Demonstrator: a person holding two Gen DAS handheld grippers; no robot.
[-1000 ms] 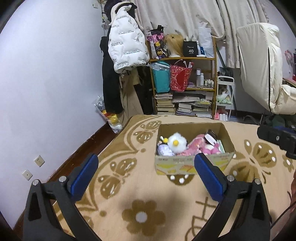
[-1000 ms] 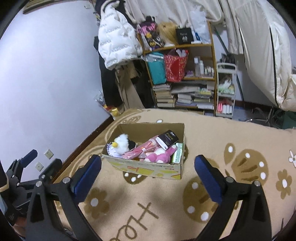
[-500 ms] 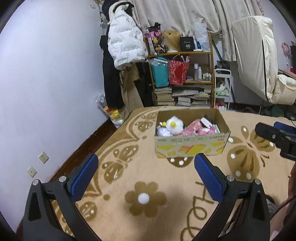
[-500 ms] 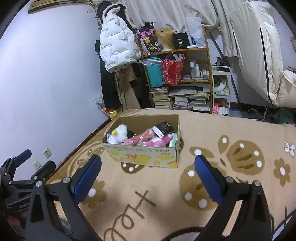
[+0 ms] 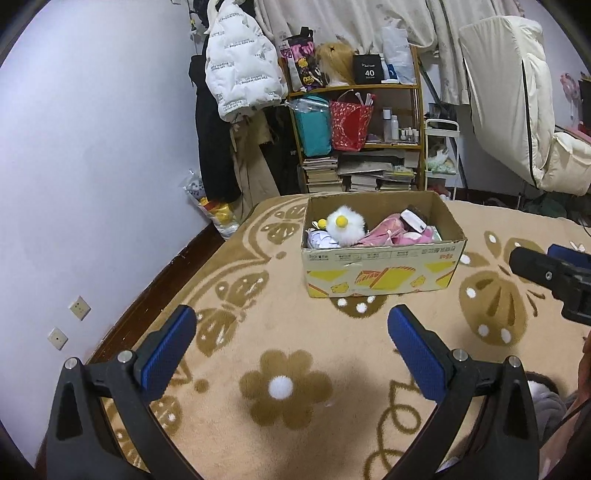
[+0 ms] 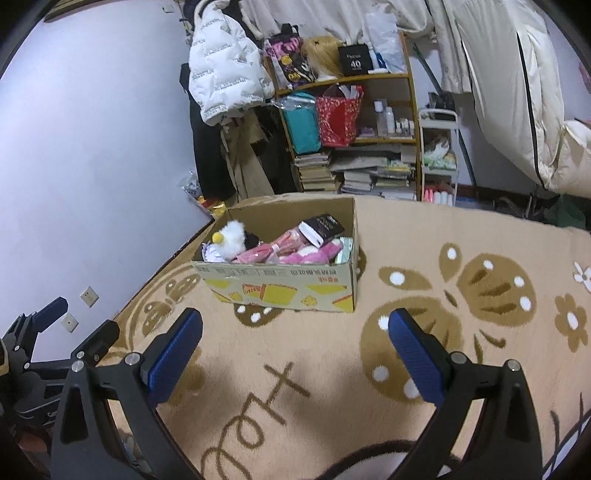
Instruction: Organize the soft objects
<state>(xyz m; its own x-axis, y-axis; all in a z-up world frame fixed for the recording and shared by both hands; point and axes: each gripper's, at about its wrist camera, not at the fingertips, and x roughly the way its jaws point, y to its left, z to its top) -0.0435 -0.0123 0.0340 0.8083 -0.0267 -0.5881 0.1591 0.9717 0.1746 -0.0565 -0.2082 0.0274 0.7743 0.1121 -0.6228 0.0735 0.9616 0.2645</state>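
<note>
Location type: private home, bedroom or living room. Indicators: a beige patterned carpet (image 5: 258, 332) with brown flower and butterfly motifs covers the floor. A wooden shelf unit (image 5: 369, 88) against the far wall holds stacked books (image 5: 325, 173), a red gift bag (image 5: 349, 125), a teal bag (image 5: 312, 127) and small bottles (image 5: 391, 123). A white puffer jacket (image 5: 240, 59) hangs beside the shelf unit. Pale curtains (image 5: 332, 18) hang behind it. Wall sockets (image 5: 79, 307) sit low on the lavender wall (image 5: 92, 129).

Both grippers identical: left gripper (image 5: 291, 338) and right gripper (image 6: 293, 339) have matte black triangular-cutout arms, ribbed blue pads (image 5: 168, 354), silver screws at the joints.
</note>
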